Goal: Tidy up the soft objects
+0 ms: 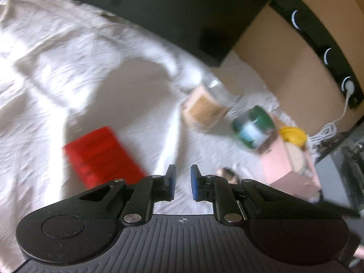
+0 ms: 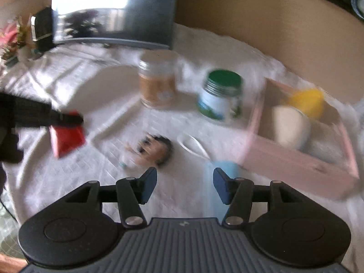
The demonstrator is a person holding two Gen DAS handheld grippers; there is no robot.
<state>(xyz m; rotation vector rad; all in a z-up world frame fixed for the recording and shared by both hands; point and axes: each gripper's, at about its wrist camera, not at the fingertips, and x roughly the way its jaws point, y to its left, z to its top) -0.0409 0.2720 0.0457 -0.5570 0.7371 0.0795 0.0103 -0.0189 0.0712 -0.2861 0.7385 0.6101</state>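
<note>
My left gripper (image 1: 183,182) hovers over the white sheet (image 1: 68,79) with its blue pads a narrow gap apart and nothing between them. A red block (image 1: 102,154) lies just ahead and to its left. In the right wrist view that gripper (image 2: 68,118) reaches over the red block (image 2: 68,136); contact cannot be told. My right gripper (image 2: 185,186) is open and empty. A light-blue soft piece (image 2: 225,167) lies under its right finger, and a doll head (image 2: 157,150) lies ahead of its left finger. A pink box (image 2: 295,168) holds a yellow item (image 2: 307,101) and a pale rounded one (image 2: 290,126).
A tan-labelled jar (image 2: 157,86) and a green-lidded jar (image 2: 220,95) stand behind the doll head. A white spoon (image 2: 193,146) lies beside it. A dark monitor (image 2: 113,11) stands at the back, and a tan wall (image 1: 284,68) with sockets and a white cable (image 1: 327,129) lies to the right.
</note>
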